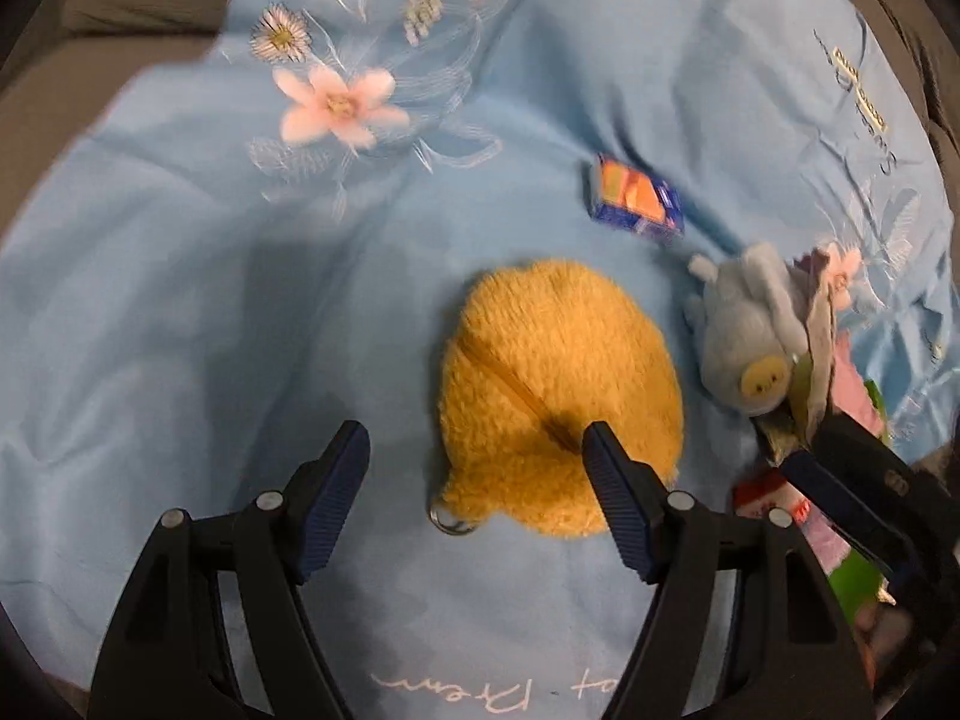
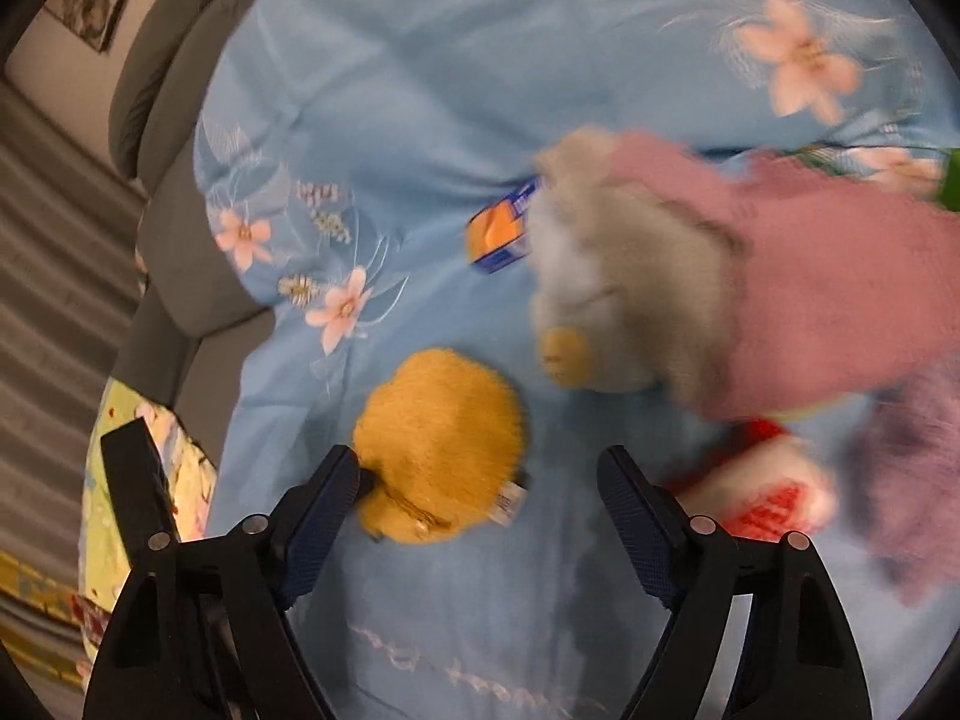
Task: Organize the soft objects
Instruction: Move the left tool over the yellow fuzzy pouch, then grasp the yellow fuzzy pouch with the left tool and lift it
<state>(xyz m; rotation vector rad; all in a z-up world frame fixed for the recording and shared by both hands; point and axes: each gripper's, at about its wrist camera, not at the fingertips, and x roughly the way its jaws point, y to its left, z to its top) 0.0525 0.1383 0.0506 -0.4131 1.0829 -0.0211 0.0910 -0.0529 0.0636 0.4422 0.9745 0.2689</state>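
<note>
Both grippers, left (image 1: 474, 450) & right (image 2: 480, 474), released, empty; yellow plush (image 1: 558, 384) soft, light, squashy — pinch mid-body, avoid keyring (image 1: 450, 519).

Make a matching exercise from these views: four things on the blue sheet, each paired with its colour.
Things:
1. fluffy round plush
2. small box
3. pig-nosed plush
4. knitted cloth

Colours:
A. pink
B. grey-blue with a yellow snout
C. yellow-orange
D. blue and orange

Pairs: 1-C, 2-D, 3-B, 4-A
</note>
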